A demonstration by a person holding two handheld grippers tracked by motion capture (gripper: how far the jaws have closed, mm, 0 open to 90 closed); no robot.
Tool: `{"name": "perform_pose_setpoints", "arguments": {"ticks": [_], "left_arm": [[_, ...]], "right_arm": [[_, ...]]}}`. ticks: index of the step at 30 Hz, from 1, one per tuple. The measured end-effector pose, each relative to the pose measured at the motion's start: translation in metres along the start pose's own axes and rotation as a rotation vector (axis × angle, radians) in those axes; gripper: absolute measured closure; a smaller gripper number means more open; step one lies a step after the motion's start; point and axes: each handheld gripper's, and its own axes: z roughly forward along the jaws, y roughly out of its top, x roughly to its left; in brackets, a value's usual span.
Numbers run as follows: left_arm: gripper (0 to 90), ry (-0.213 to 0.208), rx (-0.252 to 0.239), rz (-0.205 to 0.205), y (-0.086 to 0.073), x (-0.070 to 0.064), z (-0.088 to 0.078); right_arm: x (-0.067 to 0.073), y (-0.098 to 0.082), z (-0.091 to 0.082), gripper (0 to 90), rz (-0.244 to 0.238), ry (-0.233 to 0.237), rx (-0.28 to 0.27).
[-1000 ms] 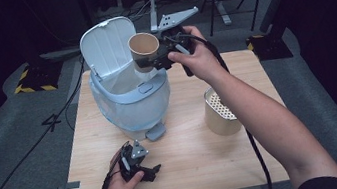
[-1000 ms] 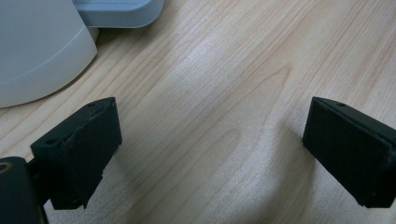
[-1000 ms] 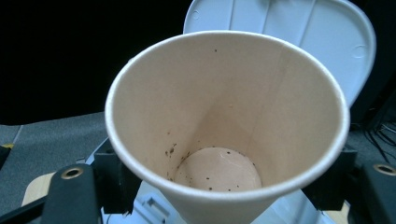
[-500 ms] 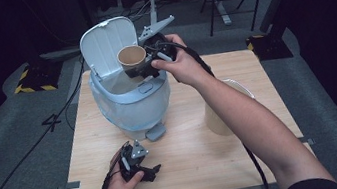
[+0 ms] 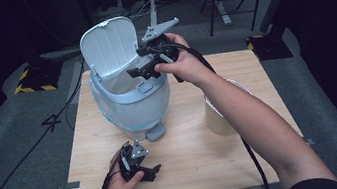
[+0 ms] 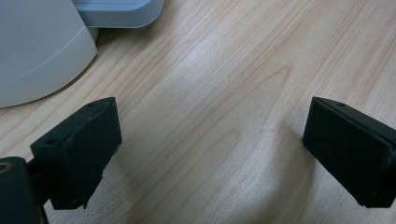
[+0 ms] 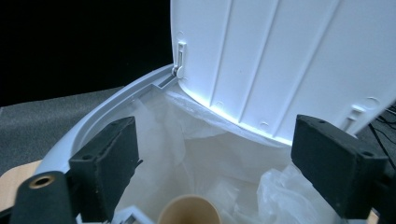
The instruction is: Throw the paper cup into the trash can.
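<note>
A pale blue pedal bin (image 5: 133, 107) stands at the table's back left with its lid (image 5: 111, 45) raised. My right gripper (image 5: 140, 71) hovers over the bin's mouth. Its jaws have just been opening and stand open with nothing between them (image 7: 215, 158). Below them a brown paper cup (image 7: 189, 211) lies inside the bin, on the white plastic liner (image 7: 187, 149). My left gripper (image 5: 152, 170) rests near the table's front edge. It is open over bare wood (image 6: 212, 140), with the bin's base (image 6: 37, 51) close by.
A tan cup-shaped container (image 5: 218, 117) stands on the table's right side, partly behind my right forearm. The bin's pedal (image 5: 155, 133) sticks out toward the left gripper. Dark floor with cables surrounds the wooden table (image 5: 193, 171).
The right gripper carried the paper cup left and down over the bin's mouth, then opened, and the cup is gone from its jaws. The left hand kept still.
</note>
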Motion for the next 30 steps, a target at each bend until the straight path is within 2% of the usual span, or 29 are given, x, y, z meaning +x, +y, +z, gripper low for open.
{"name": "perform_pose_setpoints", "arguments": {"ticks": [5, 11, 17, 19, 26, 30], "left_arm": [[5.2, 0.0, 0.002, -0.009, -0.001, 0.0, -0.001], [5.2, 0.004, -0.001, -0.005, -0.001, 0.001, -0.001], [5.2, 0.005, 0.0, -0.009, -0.002, 0.002, -0.002], [5.2, 0.008, -0.002, -0.009, -0.002, 0.002, -0.002], [5.2, 0.008, -0.001, -0.013, -0.002, 0.001, -0.002], [5.2, 0.01, -0.001, -0.016, -0.003, 0.001, -0.002]], "right_arm": [[-0.001, -0.002, -0.028, 15.6, -0.008, 0.005, -0.019], [-0.005, -0.013, -0.064, 15.7, -0.016, -0.025, -0.015], [-0.004, -0.028, -0.101, 16.0, 0.005, -0.069, -0.022], [-0.003, -0.035, -0.112, 16.3, 0.011, -0.087, -0.008], [0.004, -0.066, -0.158, 19.5, 0.047, -0.117, -0.012], [0.006, -0.089, -0.183, 18.5, 0.051, -0.167, 0.032]]}}
